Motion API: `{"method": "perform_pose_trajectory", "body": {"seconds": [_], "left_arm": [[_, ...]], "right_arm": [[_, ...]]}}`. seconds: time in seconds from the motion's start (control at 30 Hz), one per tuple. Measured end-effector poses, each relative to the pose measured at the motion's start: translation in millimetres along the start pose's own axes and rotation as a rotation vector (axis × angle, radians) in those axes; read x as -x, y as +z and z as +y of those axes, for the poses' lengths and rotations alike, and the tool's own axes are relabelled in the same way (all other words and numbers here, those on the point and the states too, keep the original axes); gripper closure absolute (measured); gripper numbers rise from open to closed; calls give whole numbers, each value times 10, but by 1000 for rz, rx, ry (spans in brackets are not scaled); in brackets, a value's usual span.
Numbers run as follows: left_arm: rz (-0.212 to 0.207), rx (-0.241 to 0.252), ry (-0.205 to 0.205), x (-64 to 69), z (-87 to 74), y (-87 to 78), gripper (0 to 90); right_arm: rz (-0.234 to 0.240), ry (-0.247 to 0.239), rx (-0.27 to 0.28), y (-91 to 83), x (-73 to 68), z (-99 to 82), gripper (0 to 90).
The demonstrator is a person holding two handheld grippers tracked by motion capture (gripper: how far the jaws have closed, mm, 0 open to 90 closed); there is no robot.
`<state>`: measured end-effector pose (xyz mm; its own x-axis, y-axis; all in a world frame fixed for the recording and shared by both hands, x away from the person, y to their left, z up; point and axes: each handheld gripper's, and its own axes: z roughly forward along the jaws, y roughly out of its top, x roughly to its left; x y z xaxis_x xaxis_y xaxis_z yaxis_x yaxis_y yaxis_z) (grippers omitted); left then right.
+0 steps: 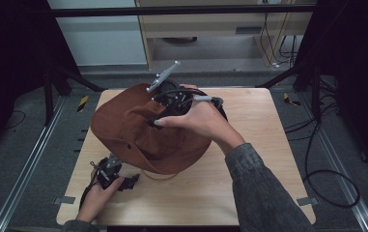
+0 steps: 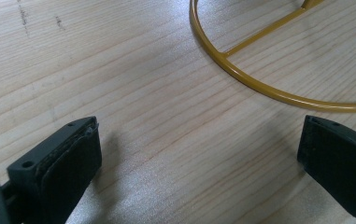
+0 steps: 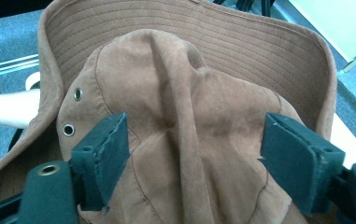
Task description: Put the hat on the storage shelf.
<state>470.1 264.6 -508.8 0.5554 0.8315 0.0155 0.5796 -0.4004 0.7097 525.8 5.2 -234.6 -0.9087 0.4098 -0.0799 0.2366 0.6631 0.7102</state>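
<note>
A brown bucket hat [image 1: 123, 125] rests on a yellow wire stand, whose base ring [image 1: 160, 176] peeks out under the brim on the wooden table [image 1: 268, 145]. My right gripper [image 1: 153, 120] hovers at the hat's crown. In the right gripper view its jaws [image 3: 194, 135] stand wide apart on either side of a raised fold of the crown [image 3: 185, 93], with the pads off the cloth. My left gripper [image 1: 131, 180] lies low at the table's front left, open, with bare wood between its jaws [image 2: 199, 149]. The yellow ring [image 2: 241, 77] curves just beyond them.
The table's front edge [image 1: 196, 223] is close to the left hand. Metal rails [image 1: 27, 169] run along the floor on the left, and black cables [image 1: 331, 179] loop on the floor at right. A pale cabinet [image 1: 210, 29] stands behind the table.
</note>
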Motion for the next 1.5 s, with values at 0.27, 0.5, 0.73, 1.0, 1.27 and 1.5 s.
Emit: {"method": "perform_pose_trajectory", "body": {"seconds": [0.27, 0.5, 0.73, 1.0, 1.27, 1.5], "left_arm": [[0, 0, 0, 0, 0, 0, 0], [0, 1, 0, 0, 0, 0, 0], [0, 0, 0, 0, 0, 0, 0], [0, 1, 0, 0, -1, 0, 0], [0, 1, 0, 0, -1, 0, 0], [1, 5, 0, 1, -3, 3, 0]], "right_arm": [[-9, 27, 4, -71, 50, -45, 155], [-18, 54, 8, -144, 101, -106, 108], [-24, 66, 18, -220, 150, -181, 79], [-50, 85, 46, -359, 233, -307, 74], [-130, 145, 116, -647, 363, -575, 77], [-256, 213, 181, -945, 434, -967, 86]]}}
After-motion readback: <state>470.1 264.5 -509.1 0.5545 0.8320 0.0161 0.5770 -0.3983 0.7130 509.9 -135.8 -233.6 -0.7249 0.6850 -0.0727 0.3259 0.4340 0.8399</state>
